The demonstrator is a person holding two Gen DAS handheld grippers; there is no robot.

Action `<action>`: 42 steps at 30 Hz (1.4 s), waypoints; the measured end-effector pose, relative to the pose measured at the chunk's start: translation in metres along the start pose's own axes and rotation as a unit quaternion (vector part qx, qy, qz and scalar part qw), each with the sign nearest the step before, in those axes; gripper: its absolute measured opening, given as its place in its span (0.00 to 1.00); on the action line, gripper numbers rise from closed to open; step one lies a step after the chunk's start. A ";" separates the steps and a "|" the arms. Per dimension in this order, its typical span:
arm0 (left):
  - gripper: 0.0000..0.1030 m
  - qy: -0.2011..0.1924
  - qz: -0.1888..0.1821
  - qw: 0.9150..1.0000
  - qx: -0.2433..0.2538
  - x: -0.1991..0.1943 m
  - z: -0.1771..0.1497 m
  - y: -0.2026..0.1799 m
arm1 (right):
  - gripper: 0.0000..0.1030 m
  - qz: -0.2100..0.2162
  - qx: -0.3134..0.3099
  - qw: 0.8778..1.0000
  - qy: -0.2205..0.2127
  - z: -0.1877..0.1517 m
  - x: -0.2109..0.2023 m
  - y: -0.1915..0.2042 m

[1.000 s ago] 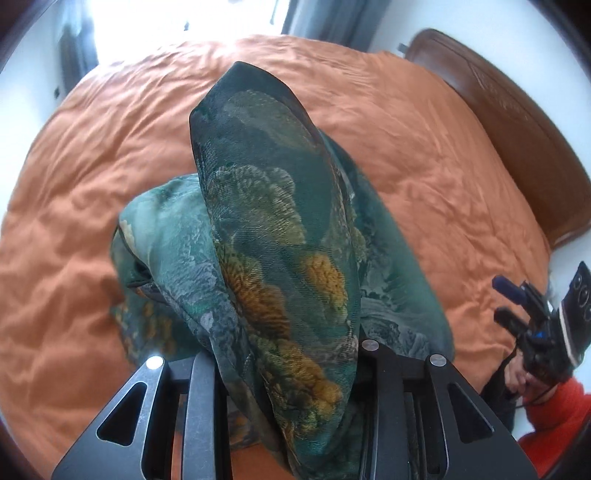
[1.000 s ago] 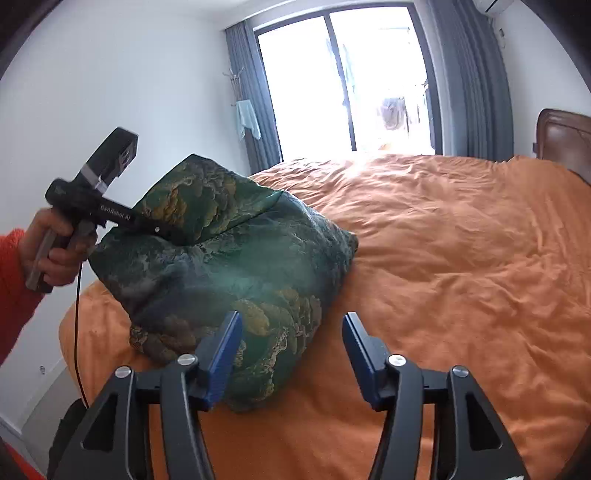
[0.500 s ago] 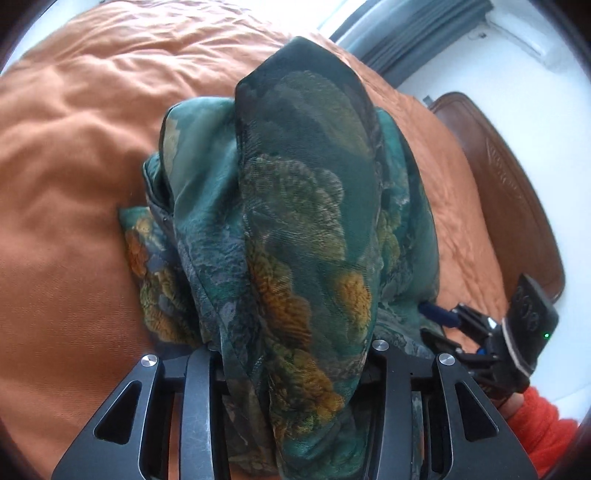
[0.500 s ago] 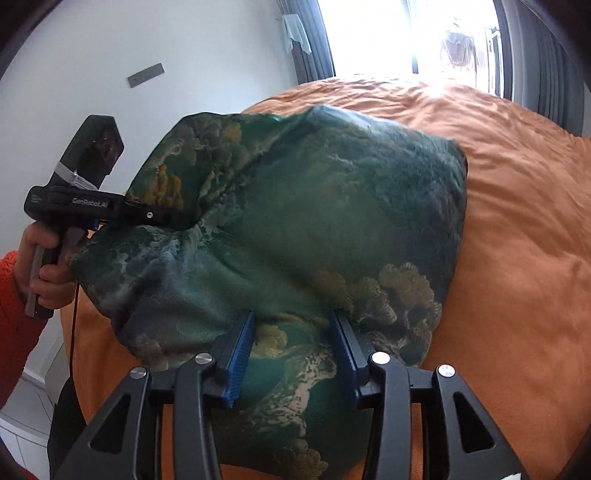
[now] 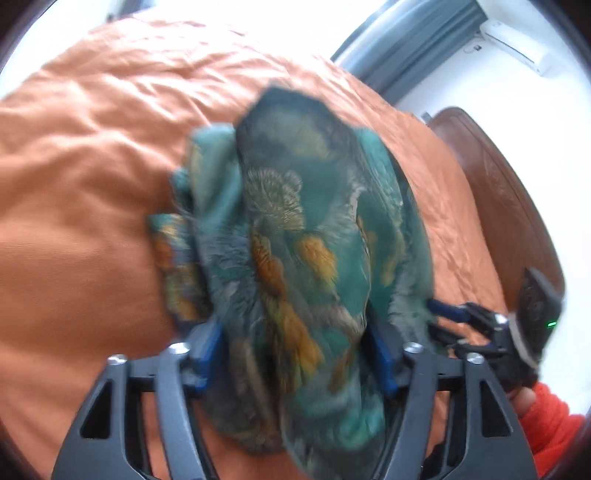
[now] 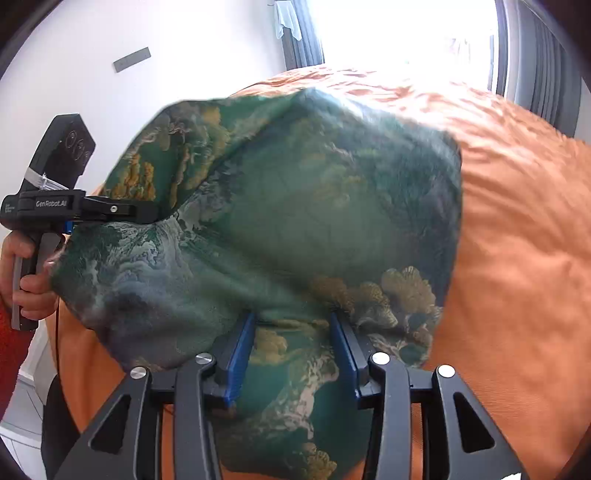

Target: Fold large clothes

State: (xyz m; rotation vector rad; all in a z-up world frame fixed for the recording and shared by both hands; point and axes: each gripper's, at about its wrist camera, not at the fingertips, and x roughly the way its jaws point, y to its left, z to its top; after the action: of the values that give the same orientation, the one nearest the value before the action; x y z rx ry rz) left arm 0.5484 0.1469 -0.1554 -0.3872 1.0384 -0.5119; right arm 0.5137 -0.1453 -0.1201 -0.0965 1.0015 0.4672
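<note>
Green garment held up over the orange bed

The right tool (image 6: 291, 354) pinches a fold of the green patterned garment (image 6: 303, 221); the left tool (image 5: 295, 354), tilted downward, has just been opening, cloth draped between its parted jaws, above the bed (image 6: 517, 221).

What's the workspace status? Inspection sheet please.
Surface: orange bedcover, wrinkled.
Job's things: green patterned garment, bunched on the bedcover.
Clutter: nothing seen.
Tools: left tool jaws just opening, garment between them; right tool jaws just closing around a fold, grip unclear.
Cables: black cable hangs below the left tool's handle.
Surroundings: bright window, grey curtains, wooden headboard, air conditioner, white wall.
</note>
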 end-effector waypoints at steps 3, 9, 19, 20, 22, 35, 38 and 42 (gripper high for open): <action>0.72 -0.016 0.003 1.000 -0.011 -0.018 -0.005 0.008 | 0.42 -0.008 -0.004 1.000 -0.029 0.016 -0.024 0.010; 0.74 -0.015 0.026 0.999 -0.023 -0.028 -0.015 0.016 | 0.42 0.018 -0.048 0.996 -0.078 0.034 -0.024 0.066; 0.85 -0.040 0.121 0.991 -0.033 -0.057 -0.035 0.015 | 0.42 -0.038 -0.098 0.993 -0.045 0.008 0.051 0.100; 0.85 -0.048 0.129 0.990 -0.033 -0.062 -0.037 0.012 | 0.42 -0.040 -0.102 0.993 -0.047 0.007 0.051 0.099; 0.85 -0.058 0.146 0.987 -0.024 -0.069 -0.040 0.006 | 0.42 -0.031 -0.090 0.994 -0.050 0.009 0.042 0.095; 0.99 -0.105 0.146 0.984 -0.002 -0.098 -0.033 -0.027 | 0.43 -0.004 0.034 0.997 -0.071 -0.041 -0.056 0.008; 0.99 -0.080 0.158 0.984 0.006 -0.094 -0.032 -0.036 | 0.43 -0.007 0.040 0.999 -0.035 -0.050 -0.034 0.007; 0.99 -0.081 0.101 0.991 0.018 -0.101 -0.038 -0.045 | 0.57 -0.012 0.031 0.998 -0.058 -0.050 -0.048 0.016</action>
State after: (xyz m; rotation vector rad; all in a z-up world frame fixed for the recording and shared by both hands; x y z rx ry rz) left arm 0.4635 0.1650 -0.0774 -0.2828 0.8989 -0.3116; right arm 0.4455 -0.1611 -0.1054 -0.0265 0.8999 0.4142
